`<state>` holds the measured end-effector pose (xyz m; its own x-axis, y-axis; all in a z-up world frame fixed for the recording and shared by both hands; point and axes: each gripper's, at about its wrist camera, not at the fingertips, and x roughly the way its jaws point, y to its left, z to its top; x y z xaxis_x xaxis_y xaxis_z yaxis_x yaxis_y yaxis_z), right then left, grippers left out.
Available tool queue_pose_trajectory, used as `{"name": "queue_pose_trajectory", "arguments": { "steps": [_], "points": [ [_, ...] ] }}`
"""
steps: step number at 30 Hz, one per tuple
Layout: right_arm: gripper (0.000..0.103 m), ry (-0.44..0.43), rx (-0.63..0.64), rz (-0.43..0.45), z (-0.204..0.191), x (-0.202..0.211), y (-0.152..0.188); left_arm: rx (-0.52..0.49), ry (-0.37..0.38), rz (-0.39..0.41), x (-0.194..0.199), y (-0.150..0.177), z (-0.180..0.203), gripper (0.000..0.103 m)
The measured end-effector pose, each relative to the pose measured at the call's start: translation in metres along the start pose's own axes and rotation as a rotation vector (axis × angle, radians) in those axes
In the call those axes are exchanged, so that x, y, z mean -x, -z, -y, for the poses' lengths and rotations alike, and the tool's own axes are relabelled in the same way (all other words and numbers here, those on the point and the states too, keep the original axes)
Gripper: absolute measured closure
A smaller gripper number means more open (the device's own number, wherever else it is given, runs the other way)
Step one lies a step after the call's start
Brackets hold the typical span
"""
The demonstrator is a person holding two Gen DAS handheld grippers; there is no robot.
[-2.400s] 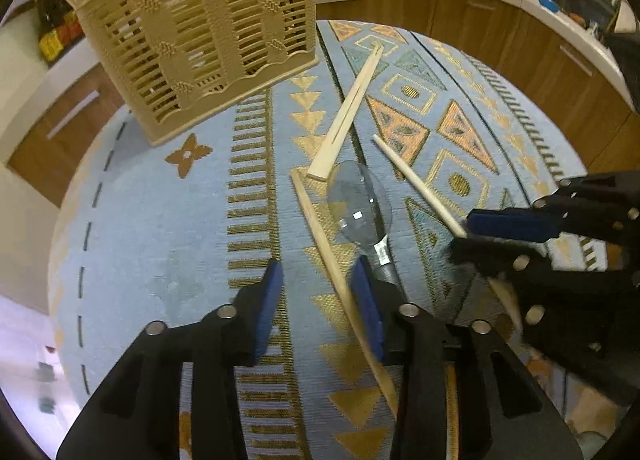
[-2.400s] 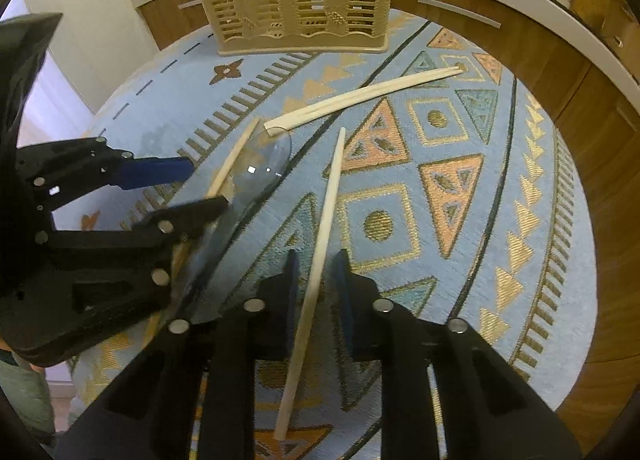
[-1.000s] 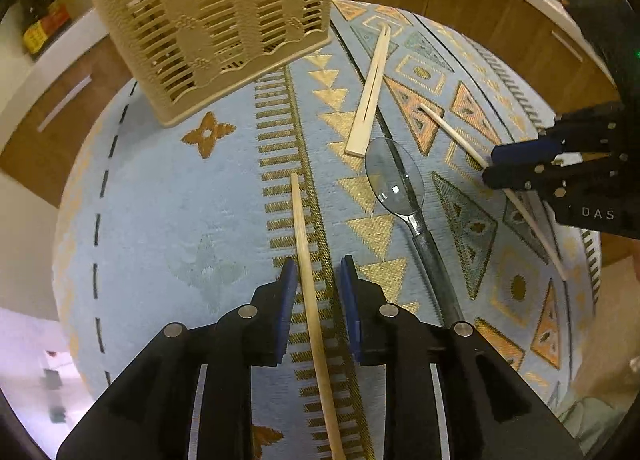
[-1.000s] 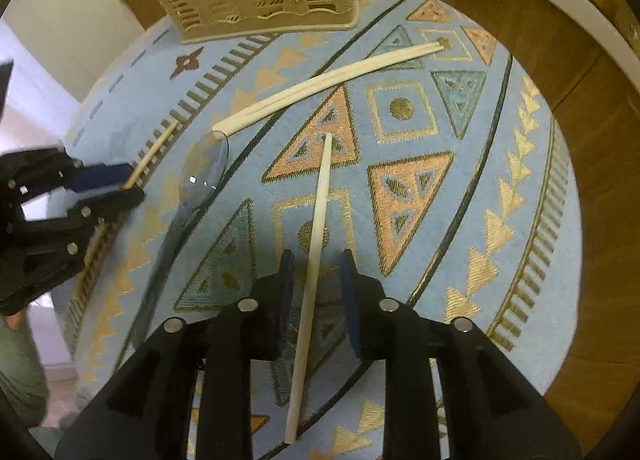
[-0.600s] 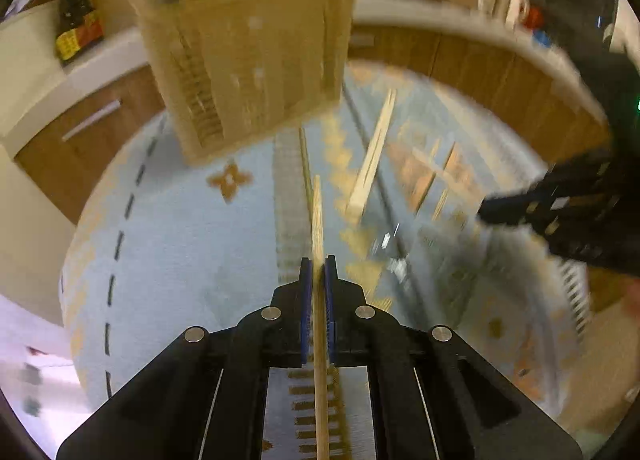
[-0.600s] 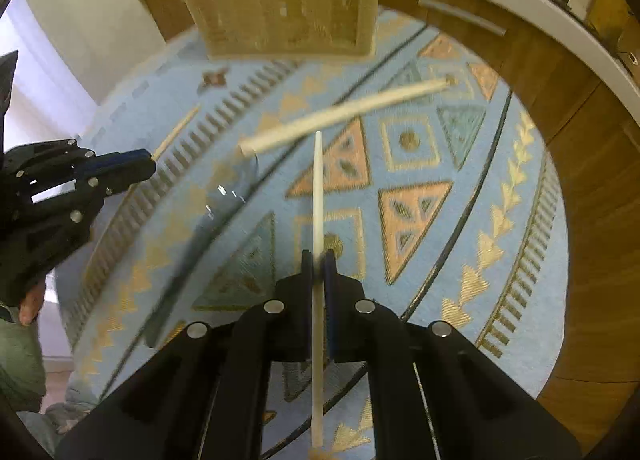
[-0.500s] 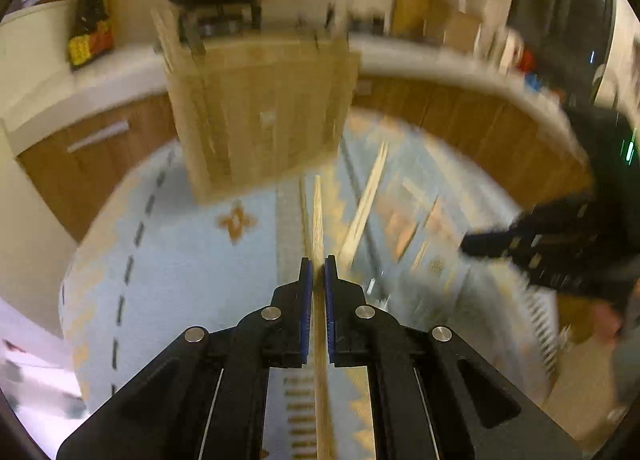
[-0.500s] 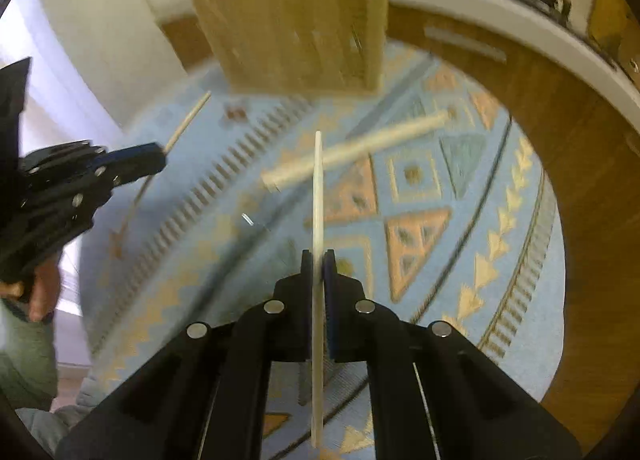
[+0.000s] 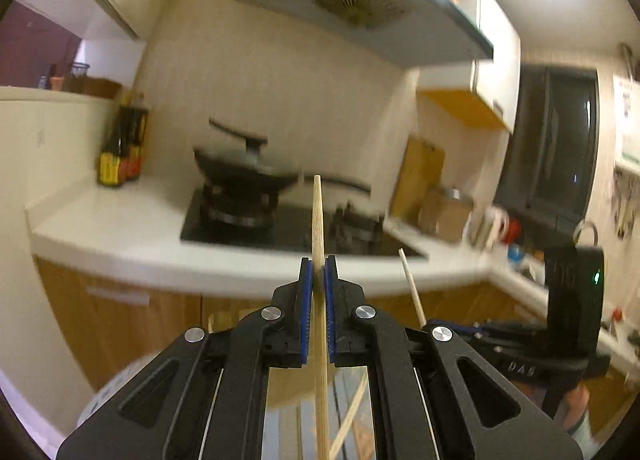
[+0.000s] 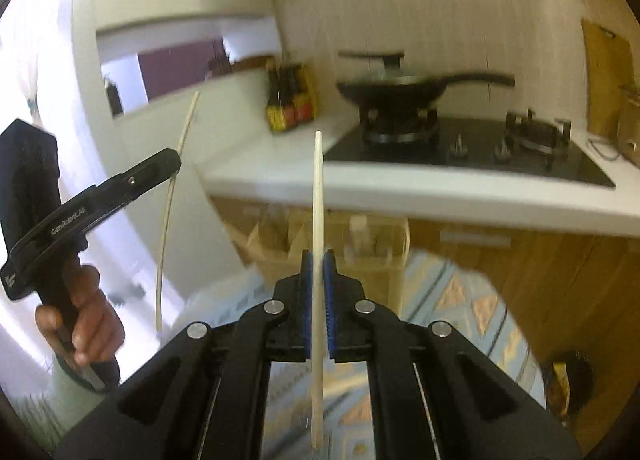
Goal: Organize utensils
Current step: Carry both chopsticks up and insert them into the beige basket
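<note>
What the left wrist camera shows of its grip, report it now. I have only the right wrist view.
Observer: The left gripper has both blue pads pressed on a tan chopstick, whose tip pokes out ahead.
Operator: Now my side.
Observer: The right gripper, holding its pale chopstick, shows a green light lit on its body.
Operator: Look up.
Observer: A grey range hood hangs above the wok.
</note>
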<state>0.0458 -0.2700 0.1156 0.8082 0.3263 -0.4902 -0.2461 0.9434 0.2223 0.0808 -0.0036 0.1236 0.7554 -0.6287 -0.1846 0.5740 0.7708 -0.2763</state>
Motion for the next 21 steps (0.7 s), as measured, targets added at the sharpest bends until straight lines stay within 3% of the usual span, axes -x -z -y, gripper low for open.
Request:
{"name": "queue_pose_trajectory", "arguments": {
  "steps": [3,5,7,10,12,16,21],
  "points": [
    [0.100,0.049,0.016,0.061,0.006,-0.009,-0.020,0.001,-0.060,0.070,-0.019,-0.013,-0.002,0.099],
    [0.100,0.090,0.015,0.102,0.012,-0.019,-0.033,-0.021,-0.150,0.101,-0.033,-0.018,-0.001,0.099],
    [0.100,0.169,0.019,0.144,0.020,-0.031,-0.043,0.002,-0.163,0.104,-0.049,-0.019,-0.008,0.099],
    [0.100,0.214,0.001,0.192,0.037,-0.051,-0.054,0.008,-0.202,0.128,-0.071,-0.017,-0.018,0.099],
    [0.100,0.221,-0.014,0.226,0.045,-0.059,-0.058,0.004,-0.228,0.145,-0.084,-0.015,-0.024,0.099],
    [0.100,0.154,-0.041,0.304,0.054,-0.075,-0.054,-0.004,-0.257,0.159,-0.095,-0.007,-0.030,0.099],
    [0.100,0.195,-0.009,0.370,0.051,-0.092,-0.041,0.001,-0.297,0.162,-0.104,0.004,-0.044,0.099]
  ]
}}
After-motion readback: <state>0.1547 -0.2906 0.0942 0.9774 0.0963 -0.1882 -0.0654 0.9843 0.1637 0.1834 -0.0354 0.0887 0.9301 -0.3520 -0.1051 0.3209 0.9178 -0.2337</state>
